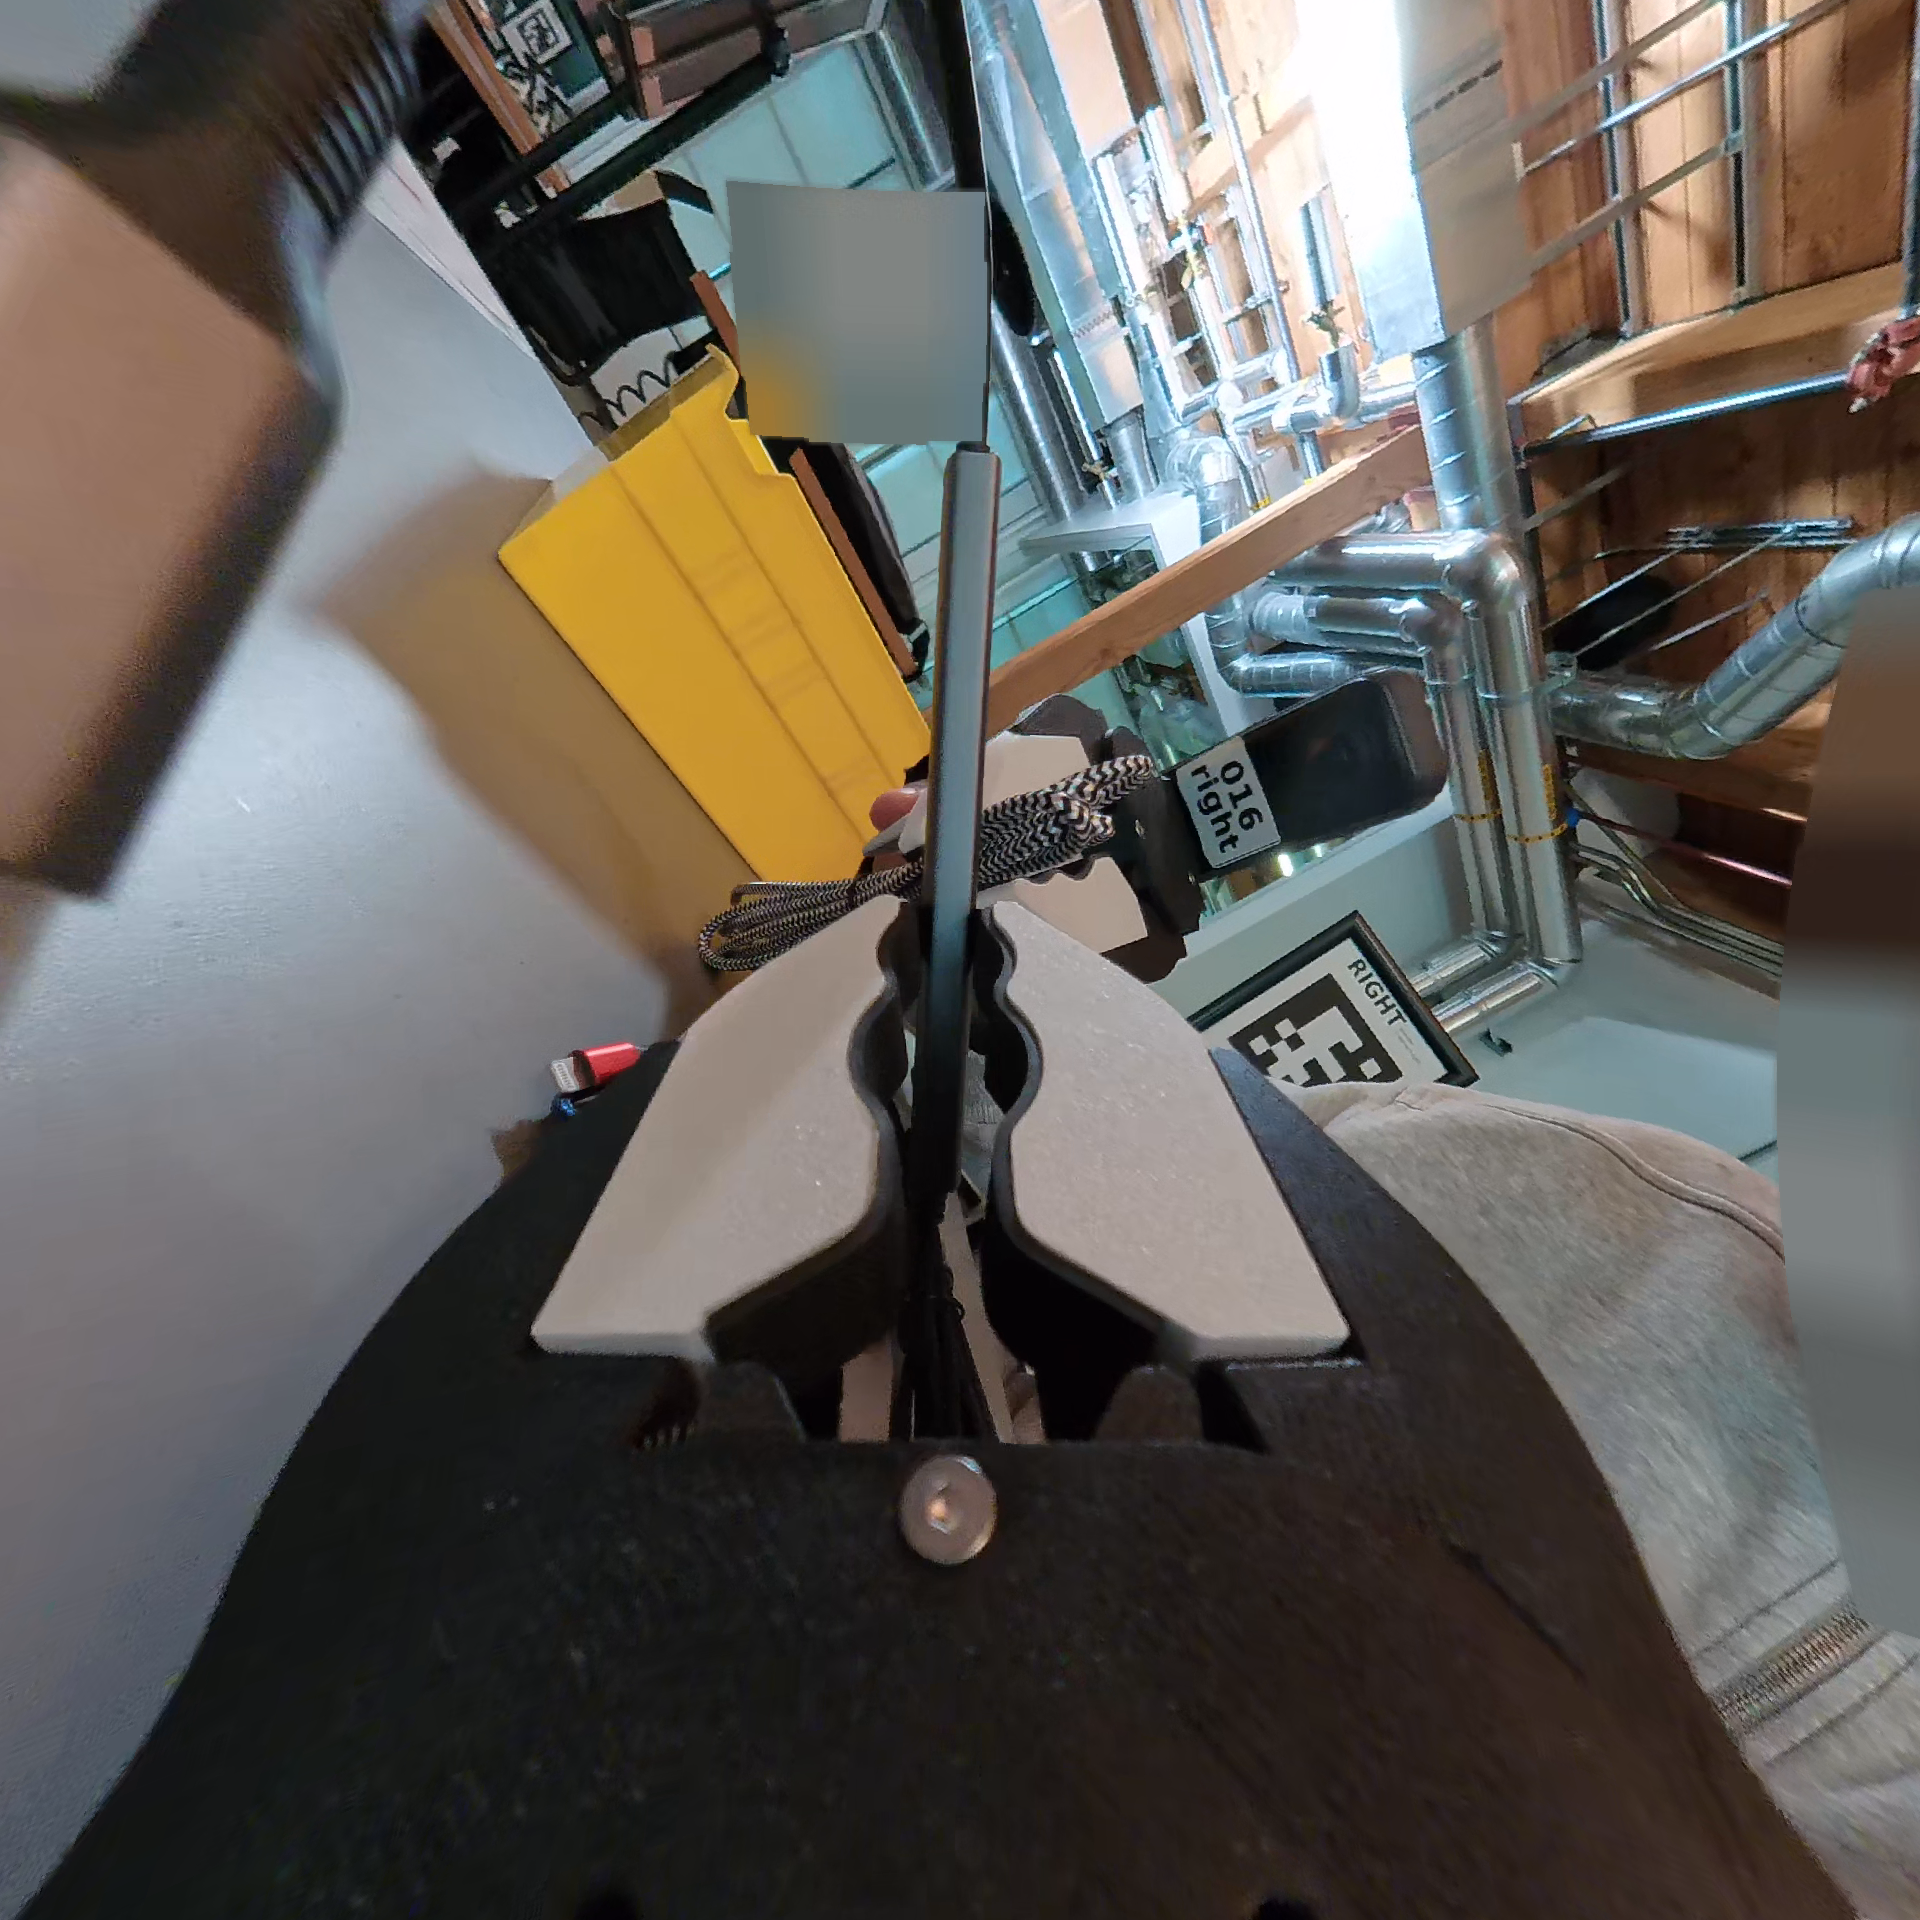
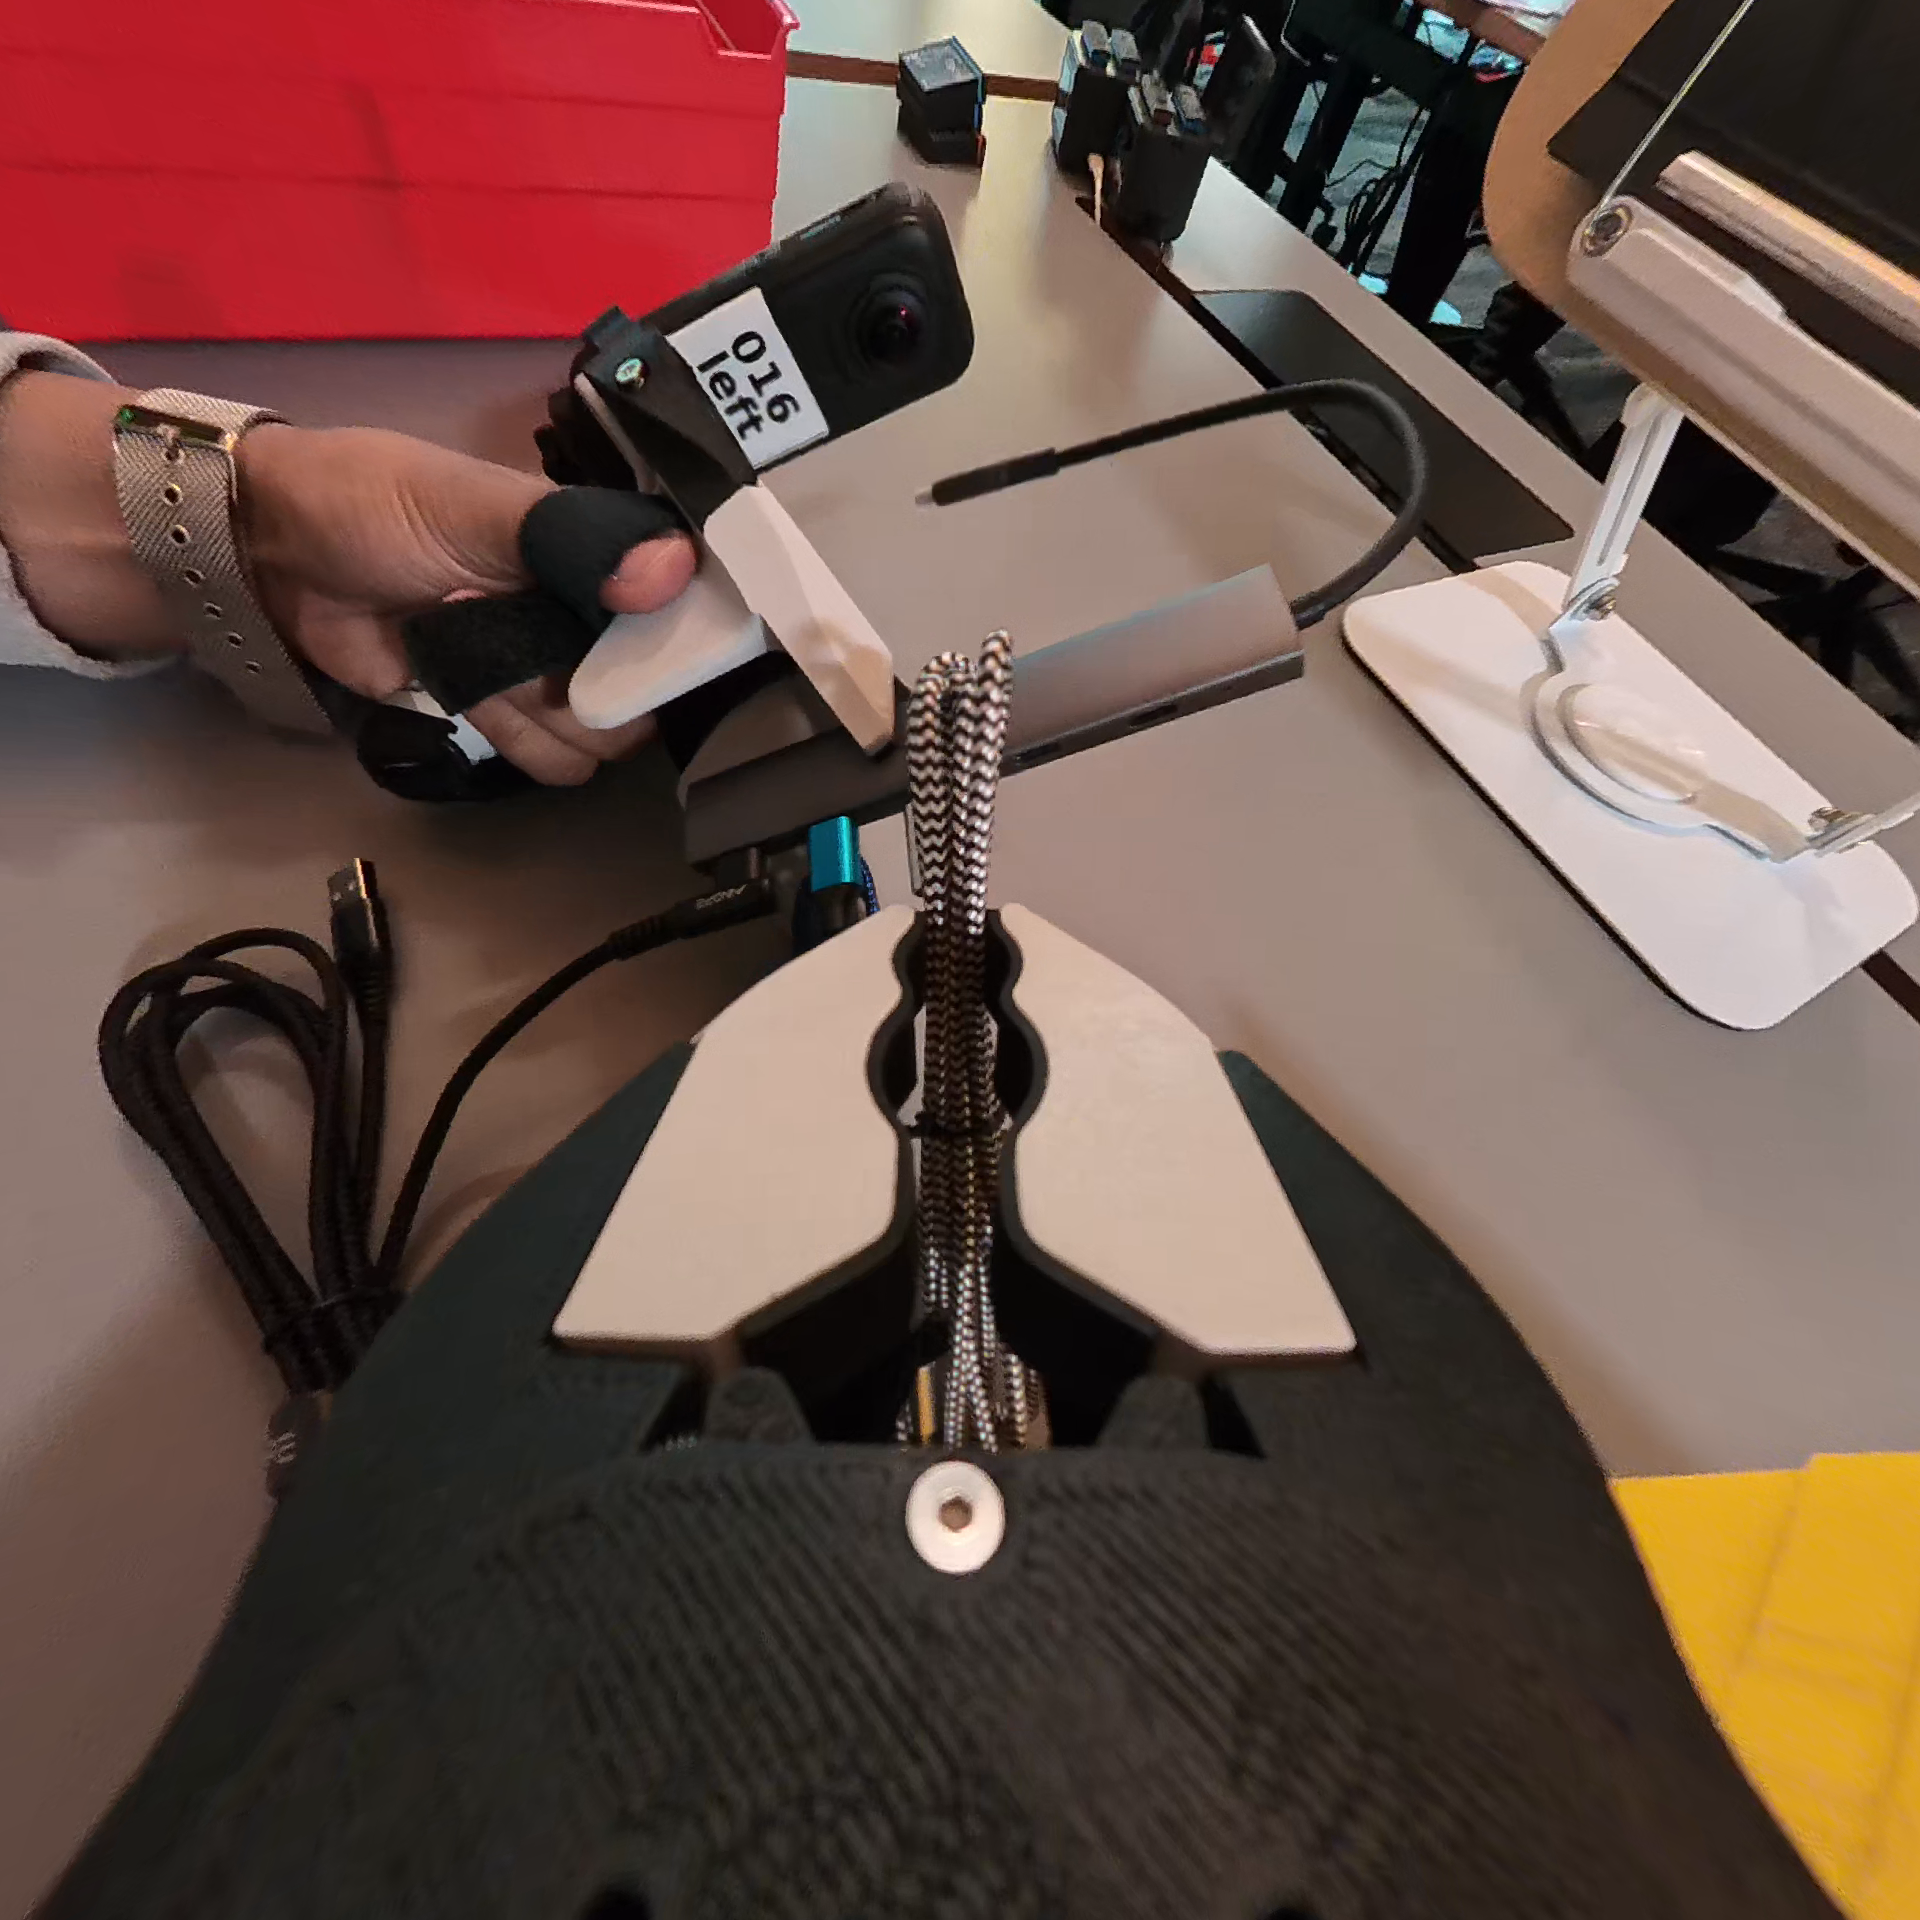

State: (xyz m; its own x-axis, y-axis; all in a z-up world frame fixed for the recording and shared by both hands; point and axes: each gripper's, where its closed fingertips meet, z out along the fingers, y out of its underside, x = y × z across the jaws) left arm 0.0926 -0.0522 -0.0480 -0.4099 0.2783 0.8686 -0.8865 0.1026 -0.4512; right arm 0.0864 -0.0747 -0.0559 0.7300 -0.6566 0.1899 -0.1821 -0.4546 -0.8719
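Pinching a flat grey hub (image 1: pixel 961 727) by its thin edge, my left gripper (image 1: pixel 945 935) has its two white fingers (image 1: pixel 779 1122) pressed tight on it. My right gripper (image 2: pixel 951 920) squeezes a folded bundle of black-and-white braided cable (image 2: pixel 956 790), and the loops poke out past the tips, touching the hub's side. In the right wrist view the hub is held up off the grey table (image 2: pixel 1299 1039), with a stiff black tail cable (image 2: pixel 1247 416) curling out of its far end. A teal plug (image 2: pixel 834 852) and a black plug (image 2: pixel 727 896) sit in the near end of the hub, just in front of my fingers. A coiled black cable (image 2: pixel 260 1091) lies on the table to the left. A white stand (image 2: pixel 1621 769) sits to the right, a red bin (image 2: pixel 384 156) is far back, and a yellow bin (image 2: pixel 1787 1642) is close by my right side. A person's hand (image 2: pixel 416 582) with a watch strap grips the left tool. I cannot see where the braided cable ends, because it is hidden inside my gripper. The left view is tipped over and blurry at its edges.
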